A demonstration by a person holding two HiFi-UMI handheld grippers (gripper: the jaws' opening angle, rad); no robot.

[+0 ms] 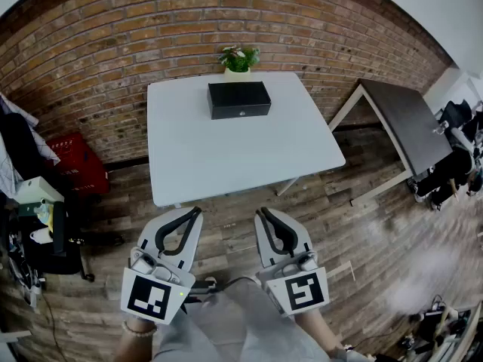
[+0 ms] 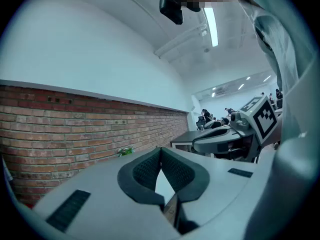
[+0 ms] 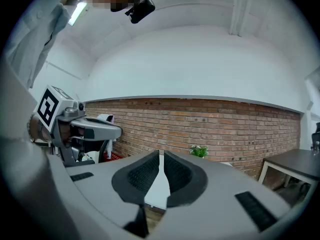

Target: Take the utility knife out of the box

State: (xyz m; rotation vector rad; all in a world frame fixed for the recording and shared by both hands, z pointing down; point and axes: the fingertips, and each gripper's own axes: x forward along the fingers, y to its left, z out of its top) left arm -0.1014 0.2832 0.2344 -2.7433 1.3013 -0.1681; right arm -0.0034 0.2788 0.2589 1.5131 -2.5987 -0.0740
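A closed black box (image 1: 239, 99) sits at the far side of the white table (image 1: 226, 157); no utility knife shows. Both grippers hang low near the person's body, over the wooden floor and well short of the table's near edge. My left gripper (image 1: 198, 210) points toward the table, its jaws shut with the tips touching and nothing between them (image 2: 161, 150). My right gripper (image 1: 262, 211) lies beside it, jaws together save for a thin slit, also empty (image 3: 161, 154). Each gripper appears in the other's view.
A small potted plant (image 1: 238, 57) stands behind the box against the brick wall. A dark table (image 1: 411, 123) is at the right, and a red crate (image 1: 78, 162) and clutter at the left. People sit at the far right.
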